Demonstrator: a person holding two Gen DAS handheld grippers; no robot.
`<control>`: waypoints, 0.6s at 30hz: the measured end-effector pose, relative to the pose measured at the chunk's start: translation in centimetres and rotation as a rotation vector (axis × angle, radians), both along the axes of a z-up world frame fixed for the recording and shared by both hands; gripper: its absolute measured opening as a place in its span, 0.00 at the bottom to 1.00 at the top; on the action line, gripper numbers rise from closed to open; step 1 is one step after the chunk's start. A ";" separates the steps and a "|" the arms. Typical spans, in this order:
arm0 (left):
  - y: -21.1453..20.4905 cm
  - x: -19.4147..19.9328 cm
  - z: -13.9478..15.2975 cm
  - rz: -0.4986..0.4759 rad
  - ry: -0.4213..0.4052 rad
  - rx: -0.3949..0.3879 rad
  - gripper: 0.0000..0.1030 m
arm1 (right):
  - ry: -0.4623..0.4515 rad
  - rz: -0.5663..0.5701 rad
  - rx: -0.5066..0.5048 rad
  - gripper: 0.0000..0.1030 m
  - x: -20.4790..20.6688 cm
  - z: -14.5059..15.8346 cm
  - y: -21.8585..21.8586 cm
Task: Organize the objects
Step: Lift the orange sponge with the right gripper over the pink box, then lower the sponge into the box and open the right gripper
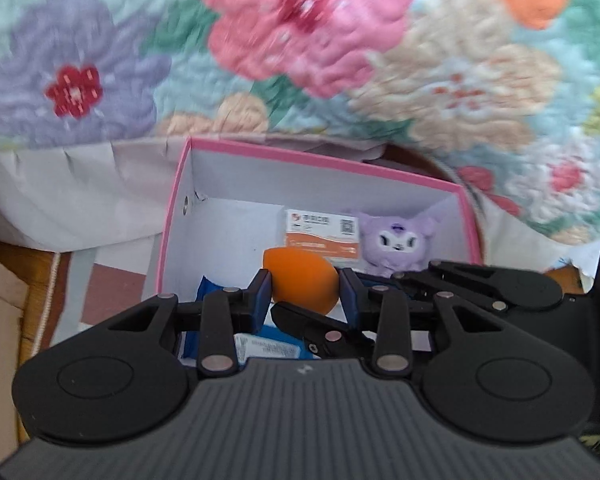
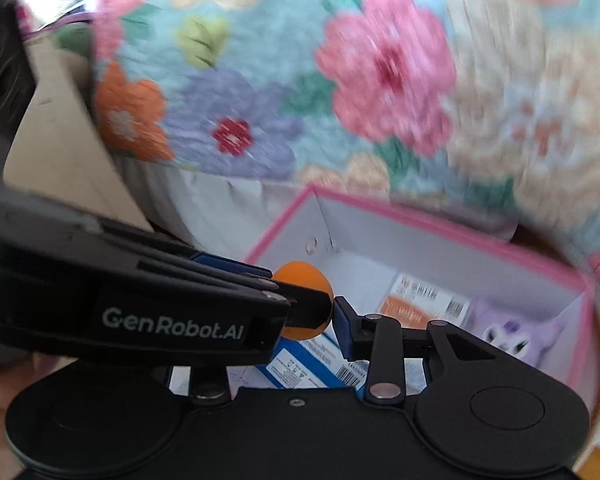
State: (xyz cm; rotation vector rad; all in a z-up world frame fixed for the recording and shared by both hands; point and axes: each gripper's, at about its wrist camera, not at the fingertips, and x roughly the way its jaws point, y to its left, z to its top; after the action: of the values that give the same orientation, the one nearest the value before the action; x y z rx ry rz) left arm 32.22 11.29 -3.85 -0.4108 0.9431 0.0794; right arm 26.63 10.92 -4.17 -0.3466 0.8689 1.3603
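Left gripper: jaws clamped on an orange egg-shaped sponge, lower centre of frame, over the pink-rimmed box. Right gripper: jaws look closed on the same sponge from the other side; left pad hidden behind the left gripper's body. In the box: blue packet under the sponge, orange-and-white carton at centre right, purple plush toy in the right corner. Floral quilt across the top.
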 end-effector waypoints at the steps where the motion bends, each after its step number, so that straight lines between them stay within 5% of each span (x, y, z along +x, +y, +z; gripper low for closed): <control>1: 0.2 0.5 -0.8 0.007 -0.003 -0.003 0.34 | 0.030 -0.017 -0.006 0.41 0.6 -0.9 0.5; 6: 0.9 2.7 -4.0 0.056 -0.041 -0.032 0.33 | 0.154 -0.123 -0.027 0.40 3.7 -5.0 2.7; 18: 2.5 3.2 -7.7 0.079 0.004 -0.117 0.30 | 0.162 -0.096 -0.119 0.40 4.1 -8.6 4.6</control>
State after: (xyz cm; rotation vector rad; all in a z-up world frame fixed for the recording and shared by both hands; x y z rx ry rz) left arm 35.43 13.78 -11.50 -0.5564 0.9386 0.0970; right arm 30.76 15.48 -12.76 -0.2849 1.0908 1.2633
